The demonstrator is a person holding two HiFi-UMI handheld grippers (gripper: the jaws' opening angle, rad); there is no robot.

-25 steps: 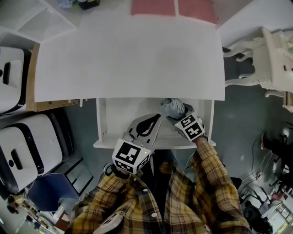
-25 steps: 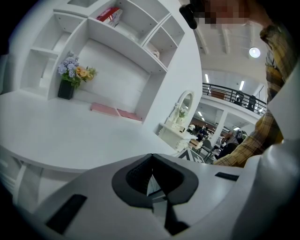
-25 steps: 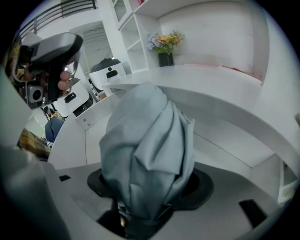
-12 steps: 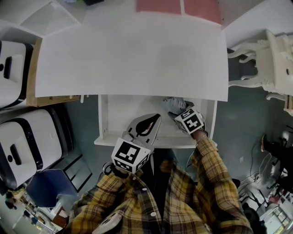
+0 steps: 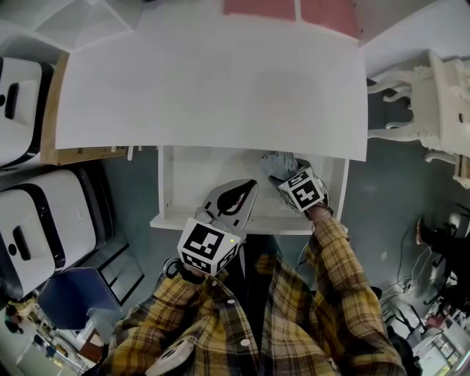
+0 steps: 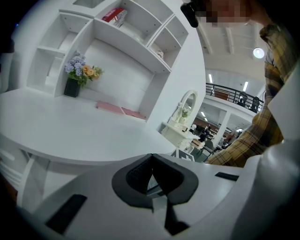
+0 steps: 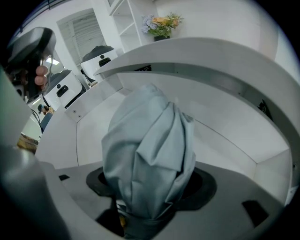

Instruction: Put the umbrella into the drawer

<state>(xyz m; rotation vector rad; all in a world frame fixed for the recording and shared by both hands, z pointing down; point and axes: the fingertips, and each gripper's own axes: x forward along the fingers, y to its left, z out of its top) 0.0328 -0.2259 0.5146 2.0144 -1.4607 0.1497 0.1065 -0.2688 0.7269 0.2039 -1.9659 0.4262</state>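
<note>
In the head view, your right gripper has the grey-blue folded fabric umbrella down in the open white wooden drawer, at its far right. Your left gripper hangs nearer the drawer's front. The left gripper view shows those jaws closed on nothing. In the right gripper view, the jaws are opening with the umbrella between them, its long axis running straight out along them into the drawer.

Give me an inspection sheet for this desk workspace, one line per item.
Surface: white desk top mostly bare; drawer beneath it pulled open.
Job's things: grey folded umbrella reaching into the drawer's right end.
Clutter: flower pot and pink pads at the desk's far edge.
Grippers: left gripper shut, empty; right gripper closed on the umbrella.
Cables: thin cables on the floor, right.
Surroundings: white units left, ornate white furniture right.
</note>
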